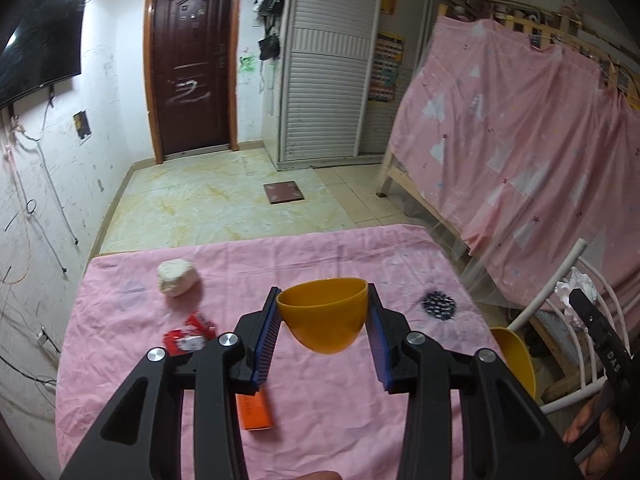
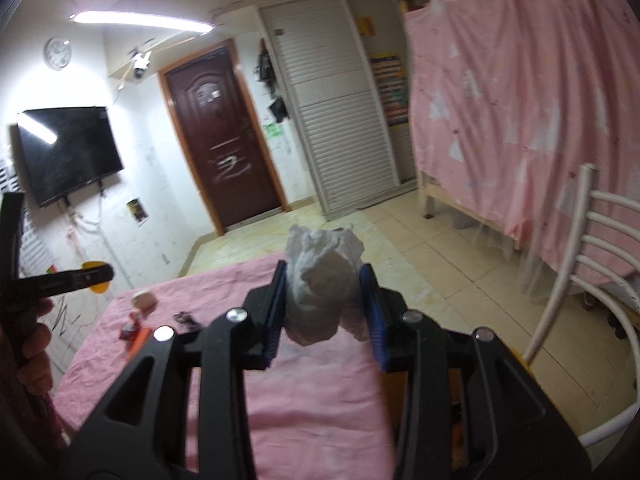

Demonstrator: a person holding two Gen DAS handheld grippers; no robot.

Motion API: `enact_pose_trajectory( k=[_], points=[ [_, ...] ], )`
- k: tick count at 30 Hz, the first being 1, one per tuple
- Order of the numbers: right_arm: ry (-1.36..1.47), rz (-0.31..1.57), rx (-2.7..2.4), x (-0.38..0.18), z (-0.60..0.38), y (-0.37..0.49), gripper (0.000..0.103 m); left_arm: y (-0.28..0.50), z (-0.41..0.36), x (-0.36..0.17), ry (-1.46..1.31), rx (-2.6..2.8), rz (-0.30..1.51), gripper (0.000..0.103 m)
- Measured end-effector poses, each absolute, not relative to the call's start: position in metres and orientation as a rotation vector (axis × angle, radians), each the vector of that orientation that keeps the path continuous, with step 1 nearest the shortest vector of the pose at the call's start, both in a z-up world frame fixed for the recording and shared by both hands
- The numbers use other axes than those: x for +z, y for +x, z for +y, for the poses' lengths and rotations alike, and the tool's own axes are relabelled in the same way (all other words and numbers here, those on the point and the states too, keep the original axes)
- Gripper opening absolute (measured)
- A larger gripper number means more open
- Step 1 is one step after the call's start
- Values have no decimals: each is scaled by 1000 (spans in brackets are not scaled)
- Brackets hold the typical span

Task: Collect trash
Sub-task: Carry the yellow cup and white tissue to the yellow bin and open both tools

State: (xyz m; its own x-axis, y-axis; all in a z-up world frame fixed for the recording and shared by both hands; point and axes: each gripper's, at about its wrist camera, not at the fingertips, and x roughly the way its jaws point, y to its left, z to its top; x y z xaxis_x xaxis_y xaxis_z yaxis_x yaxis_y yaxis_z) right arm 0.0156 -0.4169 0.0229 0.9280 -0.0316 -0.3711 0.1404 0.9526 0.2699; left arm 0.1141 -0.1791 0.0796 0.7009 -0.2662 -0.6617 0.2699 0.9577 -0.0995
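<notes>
My left gripper point(image 1: 323, 314) is shut on a yellow plastic cup point(image 1: 324, 314) and holds it above the pink-clothed table point(image 1: 320, 420). My right gripper point(image 2: 323, 304) is shut on a crumpled white tissue point(image 2: 324, 280), held up over the table's right side. On the table lie a white paper ball point(image 1: 177, 278), a red wrapper point(image 1: 188, 334), an orange box point(image 1: 256, 412) partly hidden by my left fingers, and a dark crumpled scrap point(image 1: 439, 306). The right gripper with the tissue also shows at the right edge of the left wrist view point(image 1: 576, 292).
A yellow bin point(image 1: 516, 360) sits off the table's right edge beside a white chair point(image 2: 592, 248). A pink curtain covers a bunk bed point(image 1: 520, 140) on the right. A scale point(image 1: 283, 193) lies on the tiled floor before the door.
</notes>
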Motion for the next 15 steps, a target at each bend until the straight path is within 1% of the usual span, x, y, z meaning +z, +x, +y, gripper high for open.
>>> enact_pose_trajectory(
  k=[5,7,8,10,11,12,15],
  points=[
    [296,391,-178,11,-445,8,34,110,-214,78,26,-353,747,34],
    [300,410,-200,3,-456,8,36,107,-233,77,40,-385,755,34],
    [302,420,-205,0,-461,8,38,106,-239,76,45,-396,758,34],
    [306,443,-216,-7,-469,9,52,103,-256,74,53,-428,771,34],
    [314,446,-221,-11,-472,8,55,102,-264,73,55,-446,779,34],
    [323,448,-223,-13,-477,8,57,101,-272,71,59,-461,785,34],
    [360,447,-226,-19,-492,6,57,97,-298,67,78,-506,799,34]
  ],
)
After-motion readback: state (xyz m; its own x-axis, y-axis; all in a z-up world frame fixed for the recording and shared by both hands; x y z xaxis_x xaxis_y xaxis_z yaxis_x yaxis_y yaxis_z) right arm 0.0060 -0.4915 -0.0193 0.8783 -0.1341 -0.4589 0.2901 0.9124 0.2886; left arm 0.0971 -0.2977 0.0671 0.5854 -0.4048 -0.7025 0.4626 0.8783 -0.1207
